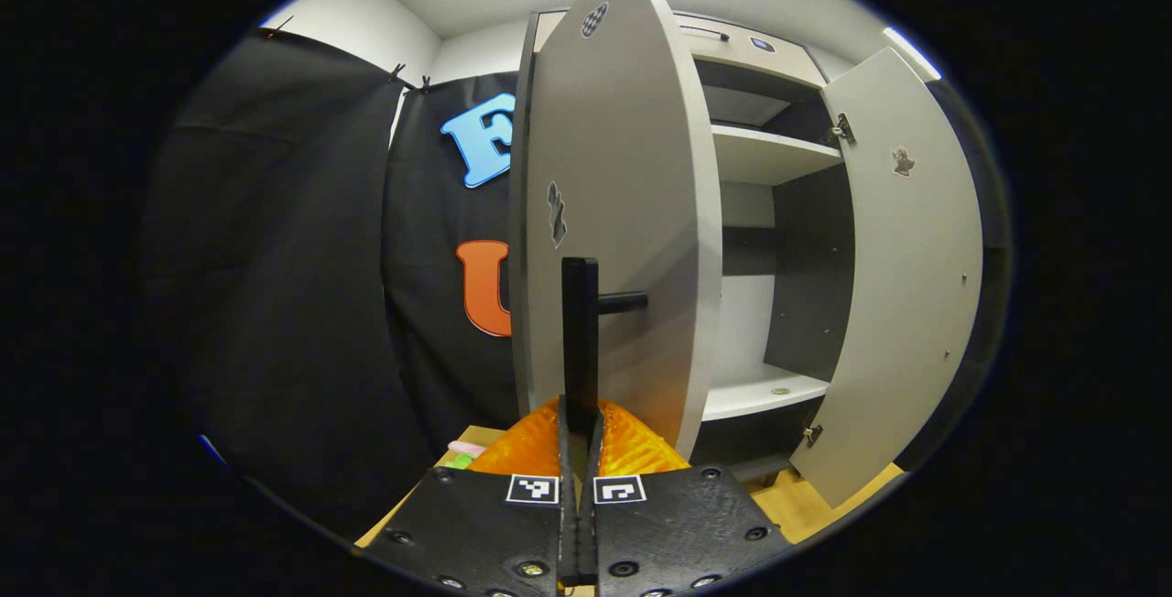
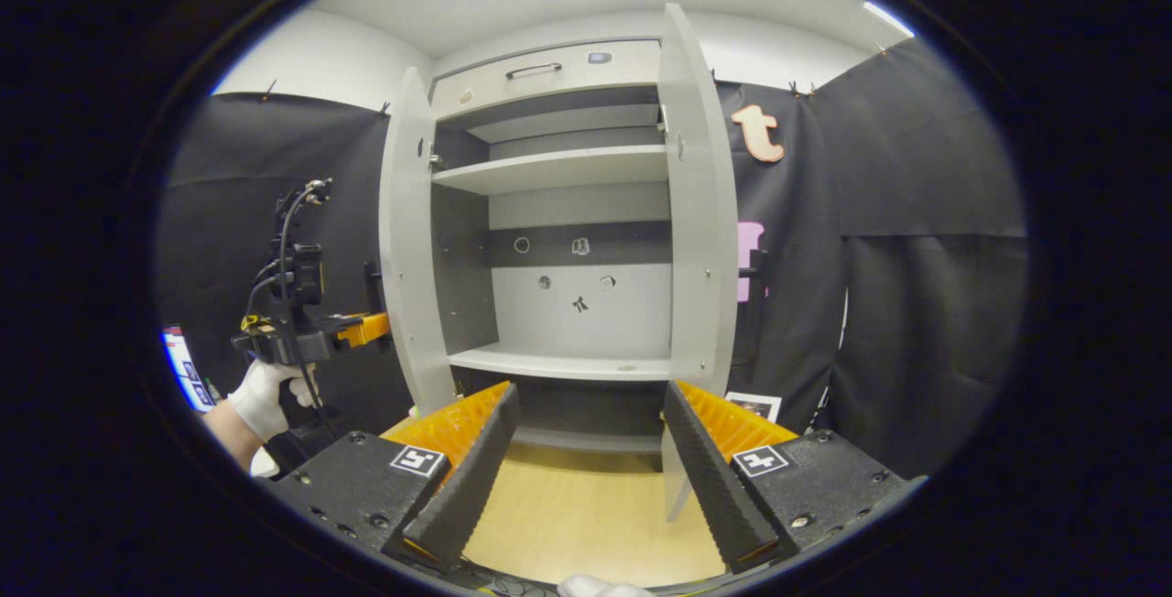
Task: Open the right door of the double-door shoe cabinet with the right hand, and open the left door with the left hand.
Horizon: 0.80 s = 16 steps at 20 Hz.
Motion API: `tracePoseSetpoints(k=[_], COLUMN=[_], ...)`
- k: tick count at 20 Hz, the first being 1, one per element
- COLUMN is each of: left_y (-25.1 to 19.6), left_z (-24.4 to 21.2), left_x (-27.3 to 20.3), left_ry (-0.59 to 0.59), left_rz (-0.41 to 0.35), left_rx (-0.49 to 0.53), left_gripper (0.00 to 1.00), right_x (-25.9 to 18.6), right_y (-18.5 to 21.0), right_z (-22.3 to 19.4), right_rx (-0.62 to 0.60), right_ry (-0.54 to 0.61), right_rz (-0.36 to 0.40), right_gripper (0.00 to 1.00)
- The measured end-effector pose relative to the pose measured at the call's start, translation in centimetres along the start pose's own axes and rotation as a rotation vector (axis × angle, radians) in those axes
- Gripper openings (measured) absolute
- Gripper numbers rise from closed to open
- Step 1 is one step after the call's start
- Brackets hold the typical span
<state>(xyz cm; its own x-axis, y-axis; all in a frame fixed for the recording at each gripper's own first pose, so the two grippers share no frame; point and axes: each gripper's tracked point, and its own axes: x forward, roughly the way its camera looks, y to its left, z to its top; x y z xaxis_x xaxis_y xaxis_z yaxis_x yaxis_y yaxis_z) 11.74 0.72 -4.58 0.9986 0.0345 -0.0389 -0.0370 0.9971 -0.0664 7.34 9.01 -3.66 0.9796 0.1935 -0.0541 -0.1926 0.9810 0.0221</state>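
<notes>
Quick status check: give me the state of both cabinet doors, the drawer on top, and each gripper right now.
left door: swung open
left door handle: clamped between the left gripper's fingers
right door: swung open, not held
top drawer: closed
shelves: exposed, no shoes visible
left gripper: shut on the left door handle
right gripper: open, holding nothing, back from the cabinet
</notes>
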Motion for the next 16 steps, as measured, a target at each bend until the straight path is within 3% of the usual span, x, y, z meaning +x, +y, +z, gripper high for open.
tracePoseSetpoints(k=[6, 14, 15, 16], left_y=[2.1, 6.0, 6.8, 7.7], left_z=[-0.2, -0.5, -0.5, -0.6], left_x=[-0.5, -0.8, -1.0, -1.0], left_ry=[-0.028, -0.031, -0.031, -0.029], left_rz=[-0.047, -0.033, -0.014, 0.002], left_rx=[-0.007, 0.035, 0.037, 0.035], left_gripper=[0.00, 0.00, 0.08, 0.09], right_x=[0.8, 1.7, 1.8, 1.8], right_y=[1.1, 3.6, 3.8, 4.1], right_z=[-0.2, -0.4, -0.4, -0.5], right_rx=[0.004, 0.002, 0.002, 0.005], right_ry=[-0.003, 0.009, 0.008, 0.009], right_rz=[0.025, 0.069, 0.072, 0.074], right_gripper=[0.99, 0.99, 0.99, 0.99])
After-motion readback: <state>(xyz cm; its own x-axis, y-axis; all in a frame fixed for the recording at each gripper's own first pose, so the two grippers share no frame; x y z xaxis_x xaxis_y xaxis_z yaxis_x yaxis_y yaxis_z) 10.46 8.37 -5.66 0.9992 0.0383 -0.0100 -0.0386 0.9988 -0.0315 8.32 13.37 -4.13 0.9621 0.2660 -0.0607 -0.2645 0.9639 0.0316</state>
